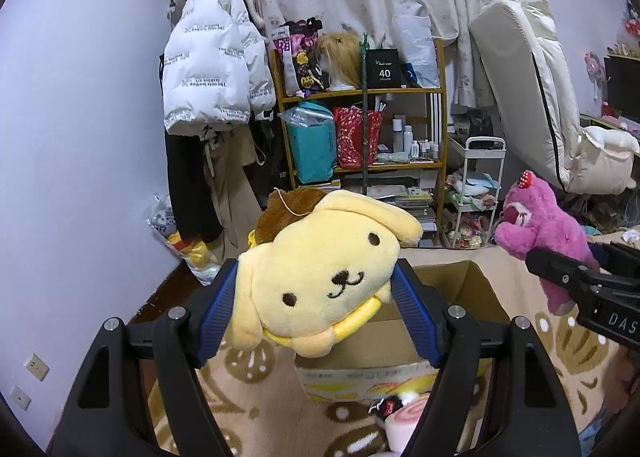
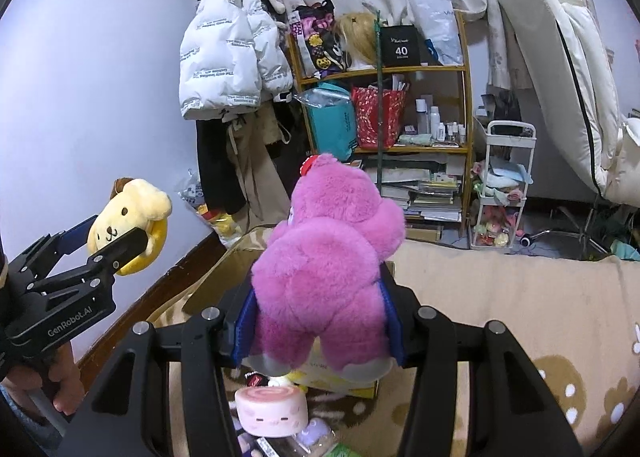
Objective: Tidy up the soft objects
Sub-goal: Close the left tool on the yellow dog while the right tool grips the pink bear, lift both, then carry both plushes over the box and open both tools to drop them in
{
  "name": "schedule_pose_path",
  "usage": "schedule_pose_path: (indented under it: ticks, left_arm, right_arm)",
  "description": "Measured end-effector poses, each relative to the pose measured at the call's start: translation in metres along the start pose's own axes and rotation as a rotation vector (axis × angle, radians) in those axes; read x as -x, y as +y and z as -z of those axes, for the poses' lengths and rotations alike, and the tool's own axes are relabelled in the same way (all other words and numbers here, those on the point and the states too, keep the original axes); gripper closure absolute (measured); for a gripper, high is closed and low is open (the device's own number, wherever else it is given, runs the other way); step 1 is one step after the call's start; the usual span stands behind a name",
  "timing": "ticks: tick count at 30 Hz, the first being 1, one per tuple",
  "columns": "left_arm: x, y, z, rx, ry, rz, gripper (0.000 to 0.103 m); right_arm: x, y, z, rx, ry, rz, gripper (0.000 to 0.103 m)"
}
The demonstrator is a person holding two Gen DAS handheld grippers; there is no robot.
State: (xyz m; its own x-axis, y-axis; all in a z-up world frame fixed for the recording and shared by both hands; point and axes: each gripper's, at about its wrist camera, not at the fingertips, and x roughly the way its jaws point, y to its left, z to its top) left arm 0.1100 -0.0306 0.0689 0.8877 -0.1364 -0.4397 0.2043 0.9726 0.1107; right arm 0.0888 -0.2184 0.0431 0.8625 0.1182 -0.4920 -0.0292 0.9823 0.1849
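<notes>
Two soft toys are up in the air, one in each claw. Close to the left camera, the left gripper [image 1: 316,297] squeezes the yellow dog plush [image 1: 320,273] by the sides of its head, with a blue pad pressed into each cheek. The dog's face looks back at the camera and its head is tipped over, with the brown cap up and to the left. Close to the right camera, the right gripper [image 2: 316,321] pinches the pink bear plush [image 2: 328,269] low on its body, so the bear stands tall with its back to the camera and its head away from the claw. Just past and under both toys sits the open cardboard box [image 1: 452,289], resting on the tan blanket [image 1: 560,341]. I think the box is where the toys should go, so each toy needs to go forward and down. In the left view the dog hangs right over the near edge of the box, so the left hand looks nearer to it. The left view shows the box's open top; in the right view the bear hides most of it. The right view shows a pink roll plush [image 2: 272,413] lying near, below the bear. Far back stands a wooden shelf [image 1: 360,91] with a white jacket [image 1: 212,65] hanging beside it.
</notes>
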Motion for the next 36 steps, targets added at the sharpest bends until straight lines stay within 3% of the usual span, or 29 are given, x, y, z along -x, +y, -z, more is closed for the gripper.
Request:
schedule_pose_path:
  ticks: [10, 16, 24, 28, 36]
  left_arm:
    - [-0.044, 0.002, 0.021, -0.007, 0.089, -0.001, 0.028]
    - [-0.067, -0.007, 0.033, -0.032, 0.139, 0.009, 0.028]
    - [-0.085, -0.024, 0.051, -0.098, 0.190, 0.012, 0.026]
    - [-0.089, -0.025, 0.054, -0.076, 0.212, 0.035, 0.025]
    - [-0.093, -0.022, 0.056, -0.043, 0.224, 0.056, 0.015]
  right_arm:
    - [-0.043, -0.018, 0.015, -0.022, 0.074, -0.015, 0.048]
    - [-0.064, -0.022, 0.035, -0.075, 0.134, -0.074, 0.048]
    - [-0.075, -0.013, 0.046, -0.009, 0.168, -0.069, 0.047]
    - [-0.076, -0.014, 0.047, -0.004, 0.169, -0.049, 0.046]
    - [-0.073, -0.025, 0.044, -0.053, 0.150, -0.043, 0.033]
